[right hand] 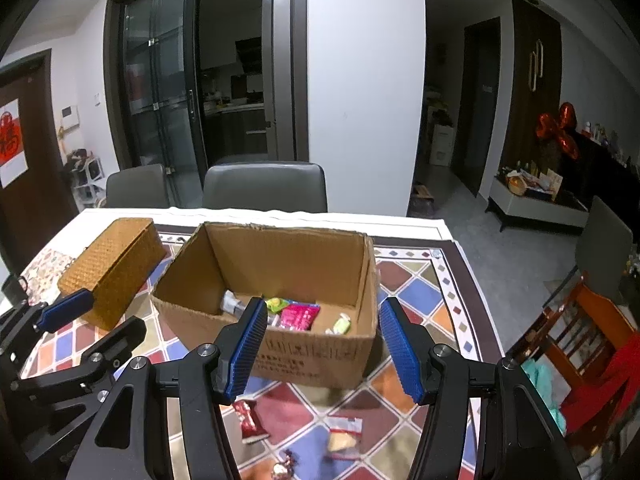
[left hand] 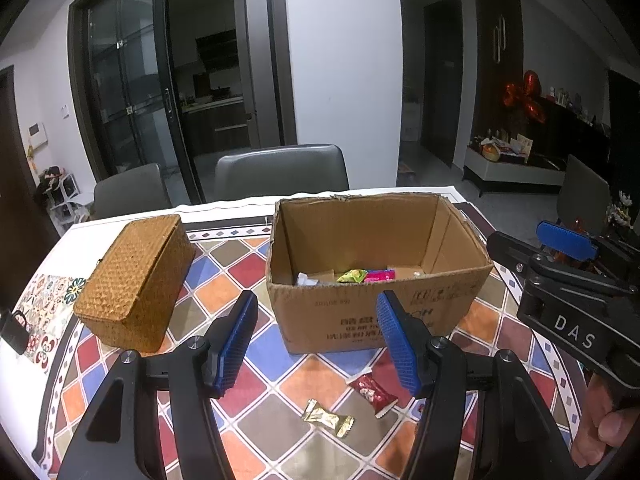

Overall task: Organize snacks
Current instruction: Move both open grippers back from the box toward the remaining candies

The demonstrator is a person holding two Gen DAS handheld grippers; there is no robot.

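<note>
An open cardboard box point(left hand: 374, 312) stands on the patterned tablecloth and holds several snack packets, among them a green one point(left hand: 352, 276) and a pink one point(left hand: 378, 276). It also shows in the right wrist view point(right hand: 316, 356), with the pink packet point(right hand: 300, 316) inside. My left gripper point(left hand: 318, 344) is open and empty in front of the box. A red packet point(left hand: 372, 394) and a gold candy point(left hand: 328, 418) lie below it. My right gripper point(right hand: 324, 348) is open and empty. A red packet point(right hand: 250, 420), a clear-wrapped snack point(right hand: 344, 438) and a small candy point(right hand: 284, 466) lie beneath it.
A woven lidded basket point(left hand: 136, 280) stands left of the box, also in the right wrist view point(right hand: 114, 268). Two grey chairs point(left hand: 280, 172) stand behind the table. A wooden chair with red cloth point(right hand: 592, 344) is at the right. A dark mug point(left hand: 14, 330) sits at the left edge.
</note>
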